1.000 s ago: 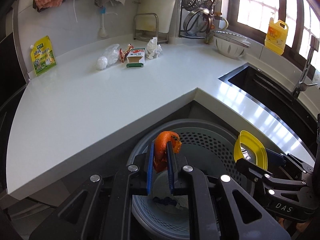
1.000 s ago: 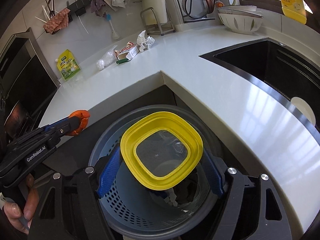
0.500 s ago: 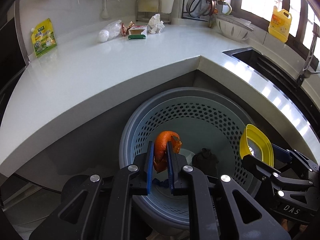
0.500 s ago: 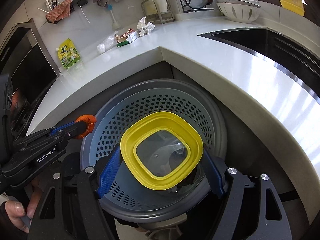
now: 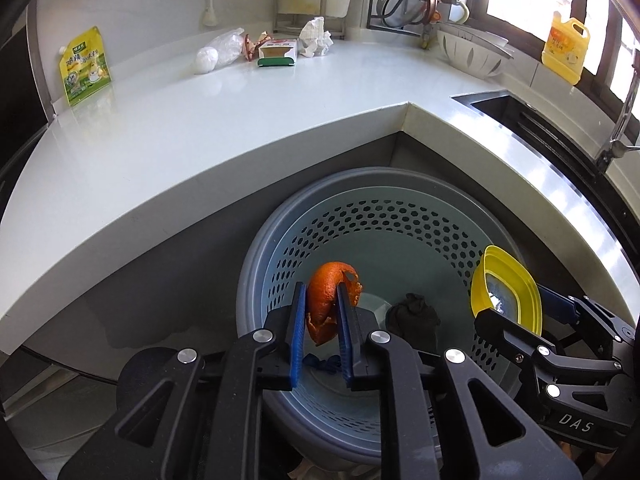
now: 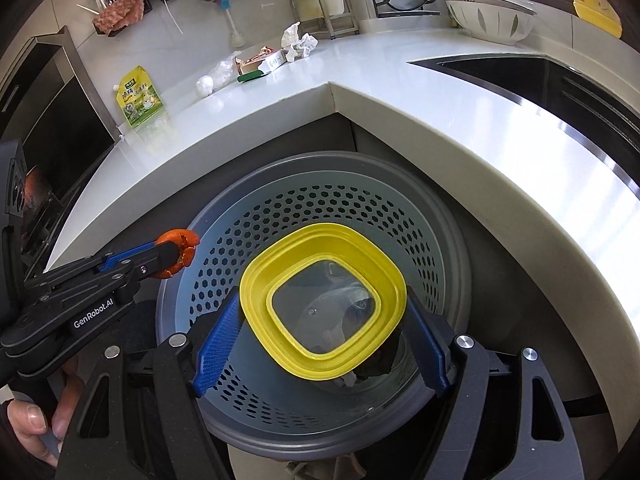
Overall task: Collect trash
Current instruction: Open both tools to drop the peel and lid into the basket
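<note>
Two grippers over bin; wrappers on counter.

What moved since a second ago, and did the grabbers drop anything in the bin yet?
Both grippers dipped toward the bin, then rose slightly. Nothing dropped: the left gripper still pinches the orange peel, and the right gripper still holds the yellow lid. The trash on the counter stayed put.

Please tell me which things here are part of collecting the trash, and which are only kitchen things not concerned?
Part of the job:
orange peel in left gripper
yellow lid in right gripper
perforated bin
crumpled tissue, small carton and plastic wrap on the counter

Only lying about:
dish soap bottle
colander
green pouch
</note>
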`<act>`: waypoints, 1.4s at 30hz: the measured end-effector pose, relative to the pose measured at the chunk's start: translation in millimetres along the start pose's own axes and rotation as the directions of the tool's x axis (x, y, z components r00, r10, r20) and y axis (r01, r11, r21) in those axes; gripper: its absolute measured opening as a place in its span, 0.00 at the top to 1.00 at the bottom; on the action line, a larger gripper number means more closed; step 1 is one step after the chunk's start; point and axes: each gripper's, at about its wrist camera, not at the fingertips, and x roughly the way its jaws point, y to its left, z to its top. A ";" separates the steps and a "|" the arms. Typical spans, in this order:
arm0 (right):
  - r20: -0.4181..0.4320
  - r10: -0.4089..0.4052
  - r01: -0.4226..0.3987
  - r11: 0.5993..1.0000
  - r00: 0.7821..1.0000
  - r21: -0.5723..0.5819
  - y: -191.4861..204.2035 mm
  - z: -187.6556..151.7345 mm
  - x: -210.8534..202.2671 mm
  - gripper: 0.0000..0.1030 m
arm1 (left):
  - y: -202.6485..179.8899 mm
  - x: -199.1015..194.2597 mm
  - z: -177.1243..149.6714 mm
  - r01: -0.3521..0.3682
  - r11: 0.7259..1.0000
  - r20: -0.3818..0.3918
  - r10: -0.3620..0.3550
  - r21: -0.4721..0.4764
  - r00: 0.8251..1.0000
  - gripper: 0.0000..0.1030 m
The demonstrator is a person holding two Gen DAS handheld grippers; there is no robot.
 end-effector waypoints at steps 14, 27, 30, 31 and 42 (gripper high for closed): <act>0.024 0.007 -0.008 1.000 1.000 0.017 -2.3 1.4 -8.0 0.22 | 5.5 -7.7 -0.4 -0.005 0.999 0.018 0.006 -0.034 1.000 0.45; 0.028 0.007 -0.008 1.000 1.000 0.021 -0.8 0.2 -10.3 0.22 | 8.2 -15.2 -1.2 -0.008 0.999 0.033 0.010 -0.040 0.999 0.40; 0.030 0.008 -0.009 1.000 1.000 0.021 -0.3 0.8 -11.1 0.22 | 9.6 -17.5 -0.8 -0.010 0.999 0.038 0.012 -0.042 0.999 0.38; 0.031 0.009 -0.009 1.000 0.999 0.020 -0.1 1.1 -11.3 0.22 | 10.1 -18.4 -0.6 -0.010 0.999 0.040 0.012 -0.043 0.999 0.38; 0.080 0.014 -0.014 1.000 0.997 0.010 3.9 5.3 -21.9 0.22 | 25.8 -39.5 7.6 -0.033 0.997 0.103 0.041 -0.074 0.994 0.23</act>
